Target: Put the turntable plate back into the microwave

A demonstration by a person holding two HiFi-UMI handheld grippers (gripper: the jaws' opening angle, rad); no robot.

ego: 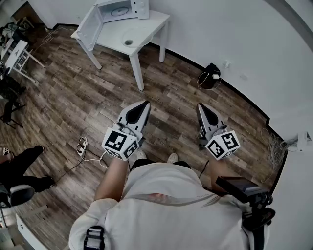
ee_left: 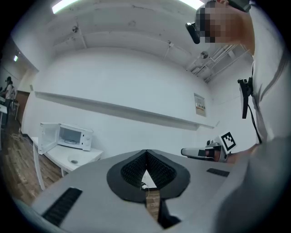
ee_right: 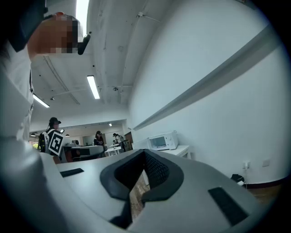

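The white microwave [ego: 120, 9] stands on a white table [ego: 146, 24] far ahead by the wall, its door [ego: 89, 28] swung open to the left. A round clear plate [ego: 129, 39] with a dark centre lies on the table in front of it. The microwave [ee_left: 69, 135] and plate [ee_left: 73, 160] also show small in the left gripper view, and the microwave [ee_right: 163, 141] in the right gripper view. My left gripper [ego: 143, 107] [ee_left: 146, 154] and right gripper [ego: 200, 108] [ee_right: 144, 153] are held level at waist height over the floor, both shut and empty, well short of the table.
Wood floor lies between me and the table. A black bag with cables [ego: 209, 77] sits at the wall, a power strip [ego: 81, 144] on the floor to my left, a white rack [ego: 17, 53] far left. Another person's legs [ego: 22, 163] are at the left edge.
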